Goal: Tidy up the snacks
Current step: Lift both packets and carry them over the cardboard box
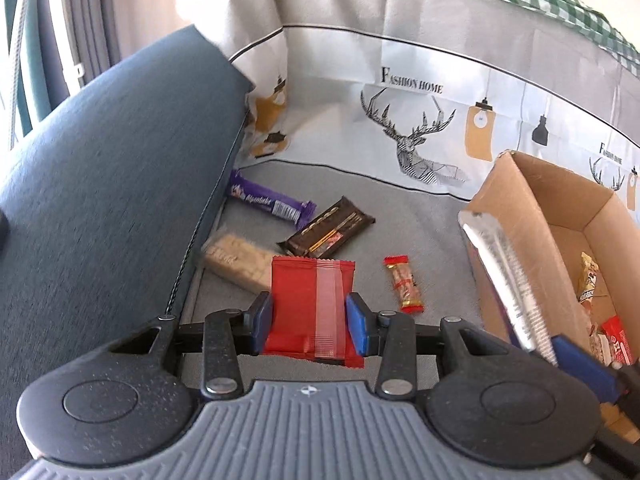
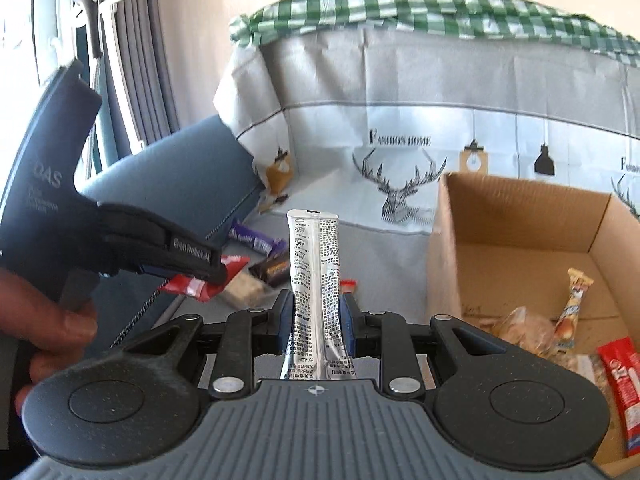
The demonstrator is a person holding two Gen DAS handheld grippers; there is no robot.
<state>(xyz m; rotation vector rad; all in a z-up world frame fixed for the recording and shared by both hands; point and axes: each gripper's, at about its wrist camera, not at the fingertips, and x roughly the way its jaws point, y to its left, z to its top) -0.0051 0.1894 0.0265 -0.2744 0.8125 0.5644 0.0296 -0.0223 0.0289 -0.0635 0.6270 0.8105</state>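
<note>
Left tongs point(image 1: 309, 322): we see blue pads clamped on red packet point(image 1: 308, 308), lifted off grey cushion point(image 1: 400, 216). Right tongs point(image 2: 316, 316): closed on upright silver sachet point(image 2: 316, 280). Ahead of left tongs on cushion: purple bar point(image 1: 268, 200), brown bar point(image 1: 328, 228), pale wafer pack point(image 1: 236, 262), small red candy point(image 1: 404, 284). Right of both tongs: cardboard box point(image 2: 520, 216) holding snacks already.
</note>
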